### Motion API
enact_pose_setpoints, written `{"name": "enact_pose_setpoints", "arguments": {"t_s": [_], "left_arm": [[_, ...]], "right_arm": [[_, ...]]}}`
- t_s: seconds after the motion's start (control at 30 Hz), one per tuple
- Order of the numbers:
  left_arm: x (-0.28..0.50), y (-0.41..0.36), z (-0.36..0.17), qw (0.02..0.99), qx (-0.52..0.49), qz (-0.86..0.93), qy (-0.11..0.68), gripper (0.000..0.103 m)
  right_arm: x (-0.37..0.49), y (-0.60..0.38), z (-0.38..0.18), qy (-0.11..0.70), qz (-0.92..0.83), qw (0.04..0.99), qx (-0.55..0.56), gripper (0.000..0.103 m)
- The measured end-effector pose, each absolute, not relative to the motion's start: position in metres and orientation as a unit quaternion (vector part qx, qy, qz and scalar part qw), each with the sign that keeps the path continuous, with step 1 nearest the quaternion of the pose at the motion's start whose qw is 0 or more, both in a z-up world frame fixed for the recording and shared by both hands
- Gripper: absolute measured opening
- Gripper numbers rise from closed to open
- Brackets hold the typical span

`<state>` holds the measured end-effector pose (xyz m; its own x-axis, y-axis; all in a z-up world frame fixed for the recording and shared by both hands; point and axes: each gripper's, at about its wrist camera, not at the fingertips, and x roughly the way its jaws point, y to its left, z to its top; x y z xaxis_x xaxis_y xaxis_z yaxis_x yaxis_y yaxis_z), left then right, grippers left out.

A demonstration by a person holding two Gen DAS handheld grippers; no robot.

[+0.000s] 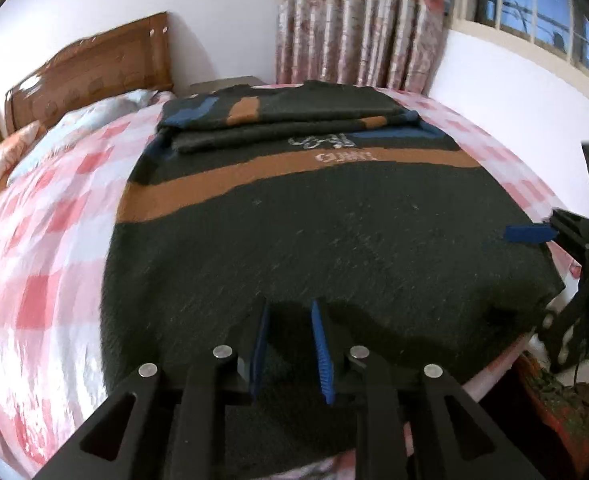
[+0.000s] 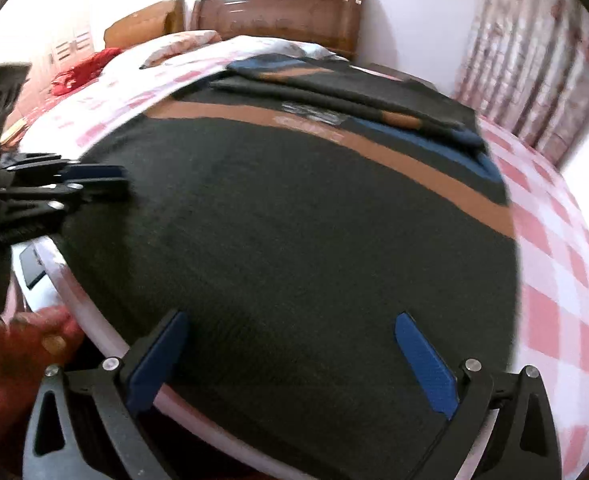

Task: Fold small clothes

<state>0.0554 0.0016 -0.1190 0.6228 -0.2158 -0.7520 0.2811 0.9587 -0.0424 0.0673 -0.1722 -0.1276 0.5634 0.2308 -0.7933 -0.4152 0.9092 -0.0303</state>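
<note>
Dark knit sweater (image 1: 334, 240) with an orange stripe lies flat near the bed's (image 1: 46, 248) foot edge, sleeves folded in. Left gripper (image 1: 290, 344) is slightly parted, right gripper (image 2: 290, 360) wide open, both empty; each should pinch a hem corner evenly before folding upward.

A home bedroom: wooden headboard (image 1: 90, 68), checked bedsheet (image 1: 34, 240), floral curtains (image 1: 358, 20)

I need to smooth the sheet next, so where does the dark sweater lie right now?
In both wrist views the dark sweater lies flat on the pink checked sheet, its near hem at the bed's near edge, its sleeves folded across the far end toward the curtain.
</note>
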Motion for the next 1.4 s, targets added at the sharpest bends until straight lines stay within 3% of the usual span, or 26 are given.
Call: {"name": "enact_pose_setpoints", "arguments": {"t_s": [0.23, 1.17, 1.4], "left_arm": [[0.048, 0.001, -0.123, 0.905, 0.05, -0.131, 0.402, 0.023], [0.04, 0.007, -0.122, 0.908, 0.058, -0.138, 0.392, 0.025], [0.018, 0.07, -0.115, 0.906, -0.026, -0.109, 0.408, 0.027]], "right_arm": [[0.048, -0.226, -0.13, 0.424, 0.165, 0.886, -0.088, 0.103], [0.061, -0.178, -0.126, 0.424, 0.17, 0.883, -0.102, 0.103], [0.042, -0.253, -0.117, 0.442, 0.078, 0.89, -0.083, 0.103]]}}
